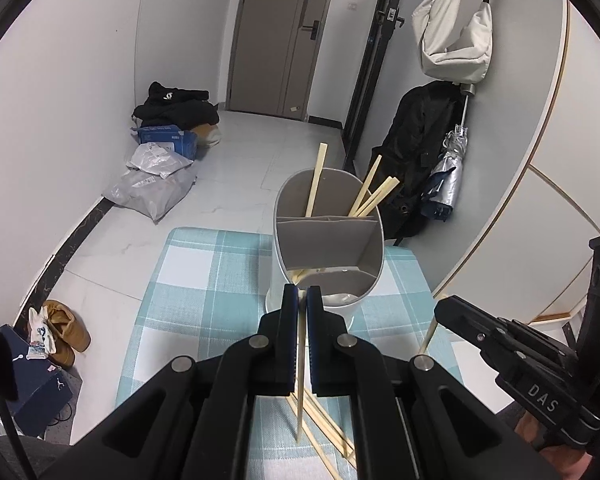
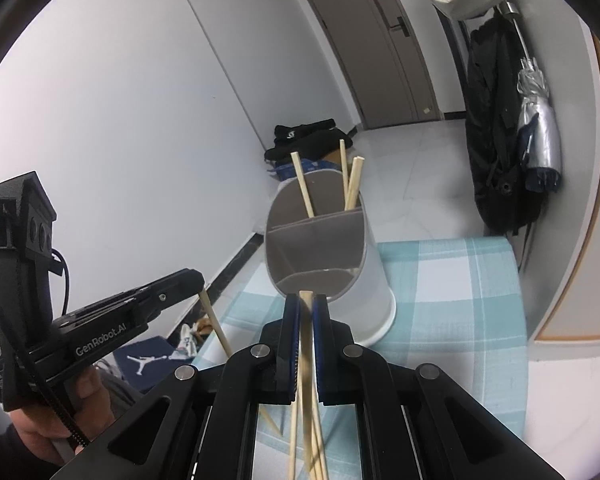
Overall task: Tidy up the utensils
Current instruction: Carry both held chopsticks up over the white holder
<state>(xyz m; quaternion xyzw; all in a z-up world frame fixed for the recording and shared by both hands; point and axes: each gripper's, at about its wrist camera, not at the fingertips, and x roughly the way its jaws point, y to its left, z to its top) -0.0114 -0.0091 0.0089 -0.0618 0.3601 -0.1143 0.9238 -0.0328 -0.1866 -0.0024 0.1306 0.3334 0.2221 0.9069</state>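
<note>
A white divided utensil holder (image 1: 324, 240) stands on the teal checked cloth (image 1: 204, 280), with several wooden chopsticks (image 1: 370, 196) upright in its far compartment; it also shows in the right wrist view (image 2: 320, 240). My left gripper (image 1: 302, 296) is shut on one chopstick (image 1: 300, 392), held upright just before the holder's near rim. My right gripper (image 2: 307, 304) is shut on another chopstick (image 2: 307, 360), also at the holder's near rim. More loose chopsticks (image 1: 328, 432) lie on the cloth under both grippers. Each gripper shows in the other's view, holding its chopstick (image 2: 216, 320).
The cloth-covered table (image 2: 460, 300) is small; floor lies beyond its edges. Shoes and a blue box (image 1: 40, 368) sit on the floor at left, bags and clothes (image 1: 168, 140) by the wall, a black coat and umbrella (image 1: 432, 160) at right.
</note>
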